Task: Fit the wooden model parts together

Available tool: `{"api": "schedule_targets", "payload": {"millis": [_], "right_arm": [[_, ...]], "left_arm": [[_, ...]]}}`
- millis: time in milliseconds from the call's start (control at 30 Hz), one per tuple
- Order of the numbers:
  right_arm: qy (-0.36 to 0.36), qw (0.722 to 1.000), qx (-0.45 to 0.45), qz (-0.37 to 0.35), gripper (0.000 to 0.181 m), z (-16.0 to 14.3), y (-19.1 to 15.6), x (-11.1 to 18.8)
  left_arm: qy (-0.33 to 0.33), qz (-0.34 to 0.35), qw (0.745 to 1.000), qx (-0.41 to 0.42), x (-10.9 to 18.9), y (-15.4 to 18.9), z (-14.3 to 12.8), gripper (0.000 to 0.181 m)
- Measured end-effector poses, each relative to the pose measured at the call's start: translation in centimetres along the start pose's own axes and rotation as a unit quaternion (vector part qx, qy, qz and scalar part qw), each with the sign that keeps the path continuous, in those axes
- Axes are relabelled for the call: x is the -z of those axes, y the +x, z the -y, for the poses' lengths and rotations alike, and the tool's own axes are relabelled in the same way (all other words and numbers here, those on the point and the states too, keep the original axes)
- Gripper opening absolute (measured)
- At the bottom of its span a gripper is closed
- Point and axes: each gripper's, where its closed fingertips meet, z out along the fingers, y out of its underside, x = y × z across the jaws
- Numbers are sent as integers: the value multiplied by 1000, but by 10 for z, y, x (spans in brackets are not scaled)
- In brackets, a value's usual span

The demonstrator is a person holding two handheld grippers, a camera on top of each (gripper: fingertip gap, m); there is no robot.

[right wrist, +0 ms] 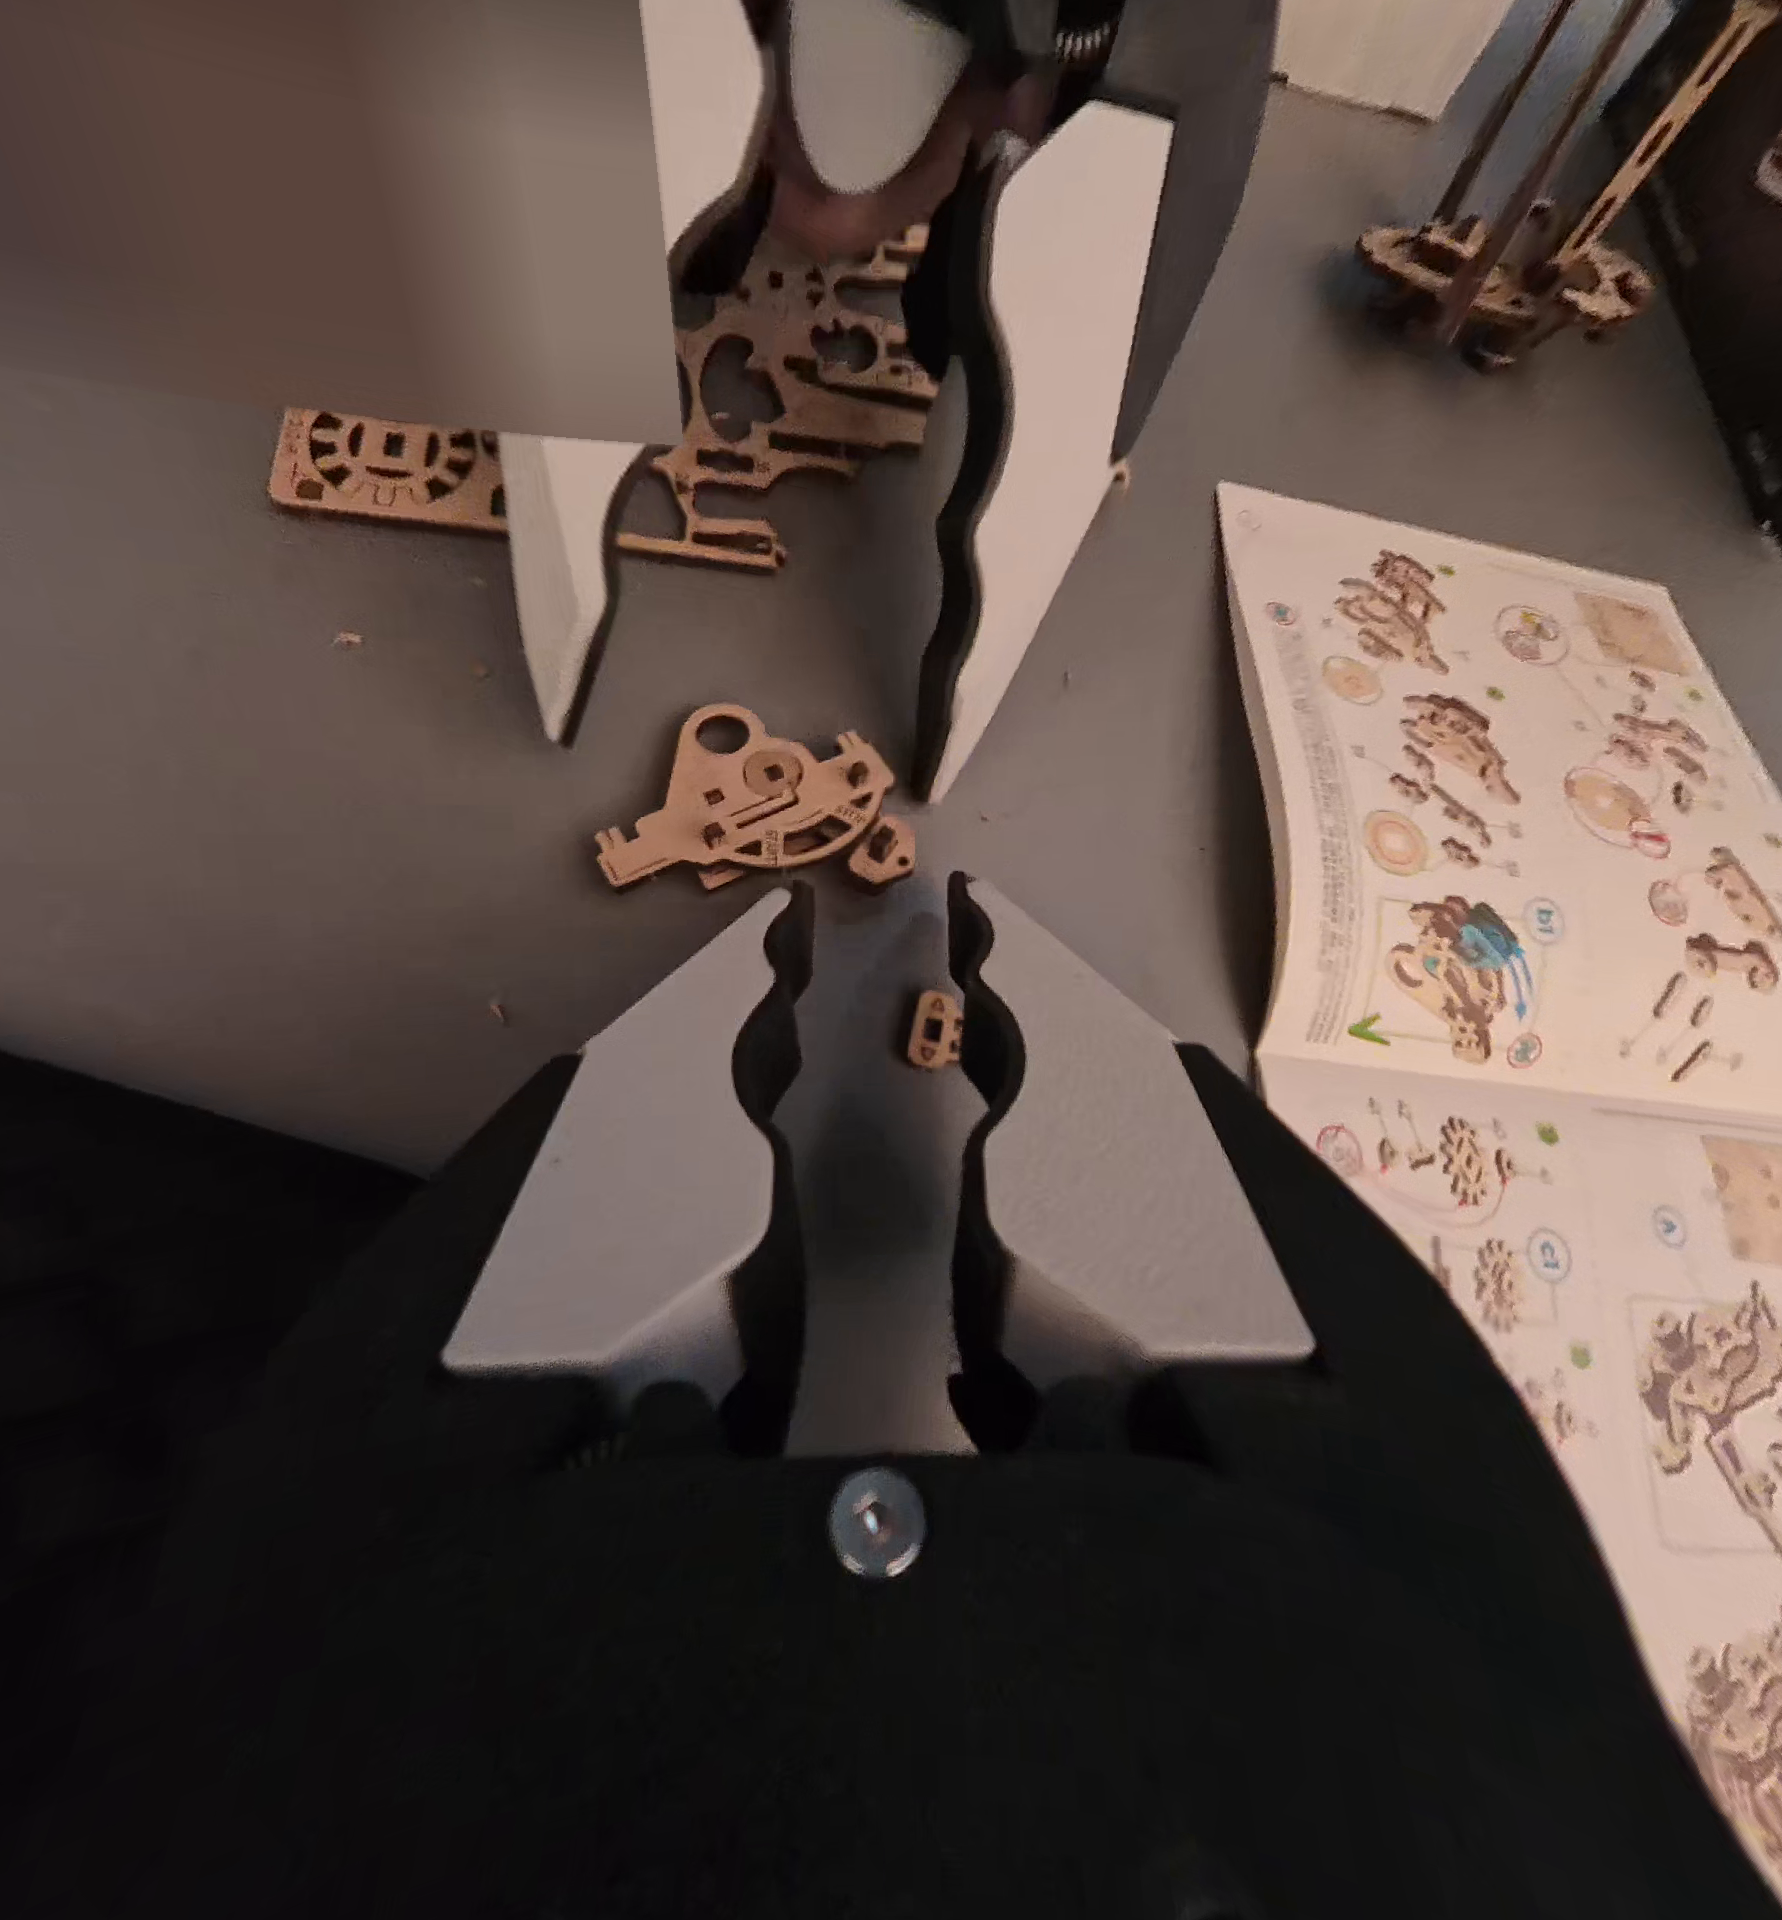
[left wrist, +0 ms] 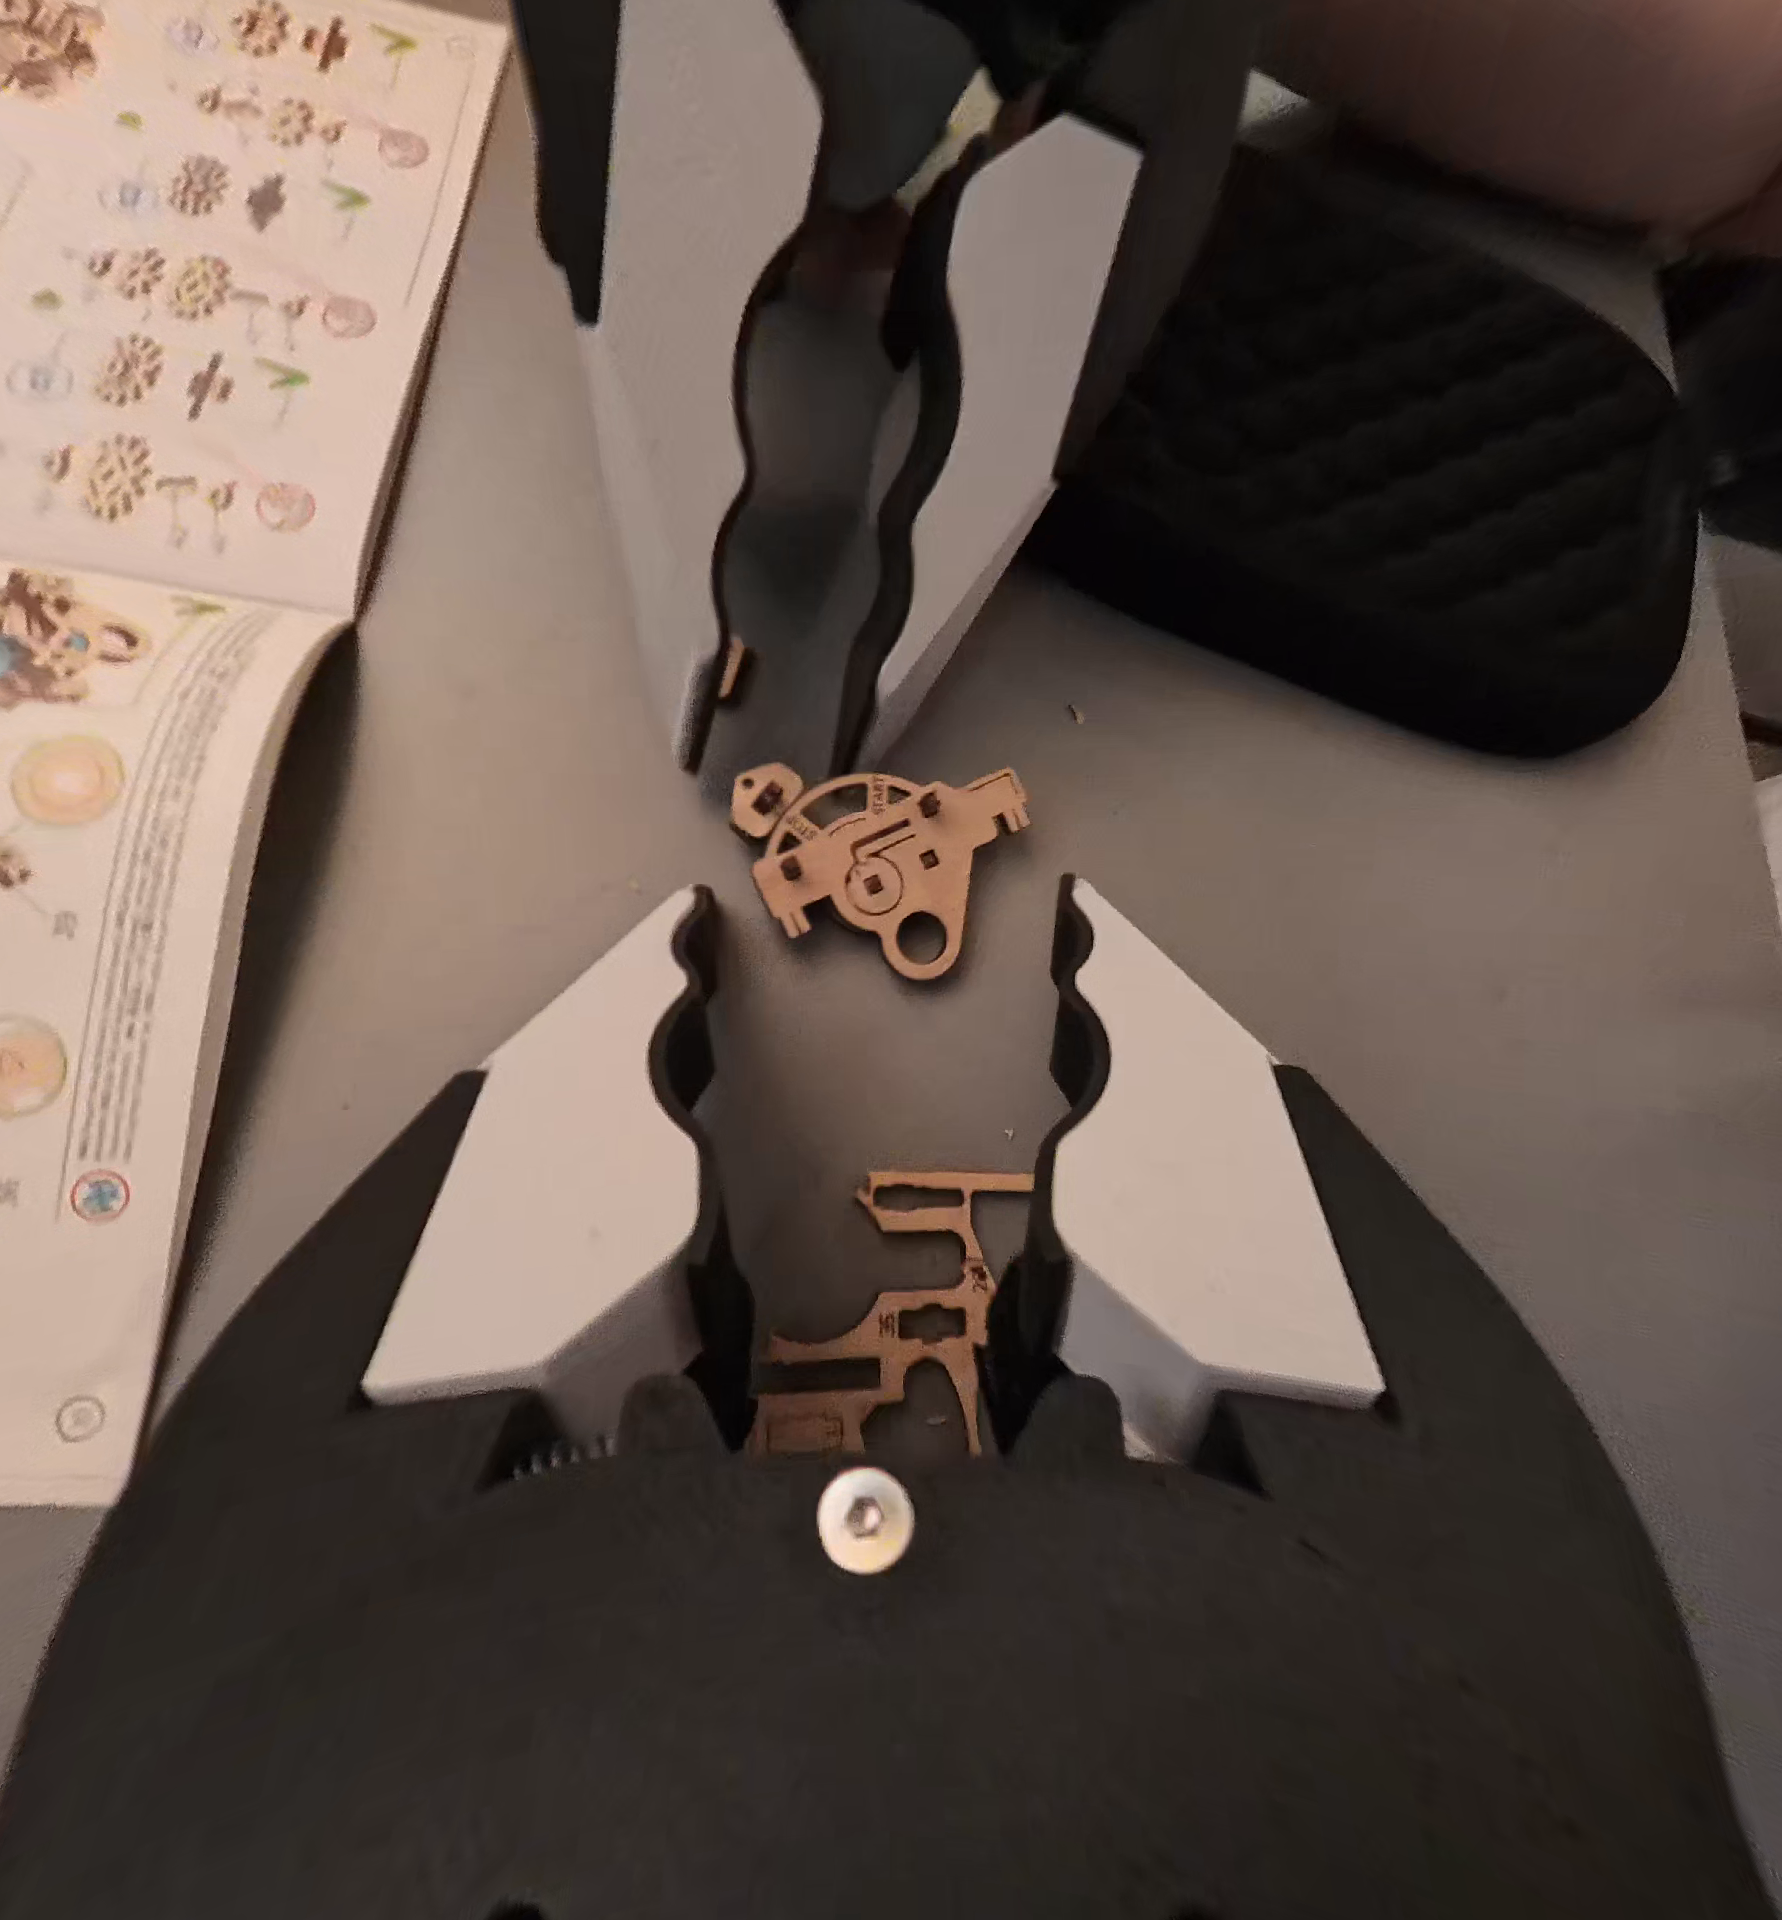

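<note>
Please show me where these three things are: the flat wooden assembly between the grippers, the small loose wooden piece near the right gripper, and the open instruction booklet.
flat wooden assembly (left wrist: 871, 868): left wrist view, on its central plate.
small loose wooden piece (right wrist: 935, 1029): right wrist view, on its flat face.
instruction booklet (right wrist: 1552, 831): right wrist view, on the upper open page.

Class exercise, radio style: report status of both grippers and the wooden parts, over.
Left gripper open, empty. Right gripper open; small wooden piece against one of its fingers. Flat wooden assembly lies on table between both. Path clear.
</note>
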Motion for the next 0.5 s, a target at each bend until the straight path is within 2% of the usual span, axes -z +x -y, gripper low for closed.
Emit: {"api": "schedule_targets", "payload": {"millis": [67, 167, 300, 500], "right_arm": [[10, 1000, 12, 3, 23, 5, -2, -1], [6, 1000, 13, 14, 16, 3, -7, -3], [5, 999, 0, 32, 14, 2, -12, -1], [-4, 1000, -3, 21, 14, 0, -12, 1]], "left_arm": [[1, -6, 1000, -19, -2, 2, 1, 62], [1, 4, 999, -49, -3, -2, -1, 40], [4, -15, 998, -68, -3, 4, -1, 41], [8, -12, 998, -59, -4, 3, -1, 40]]}}
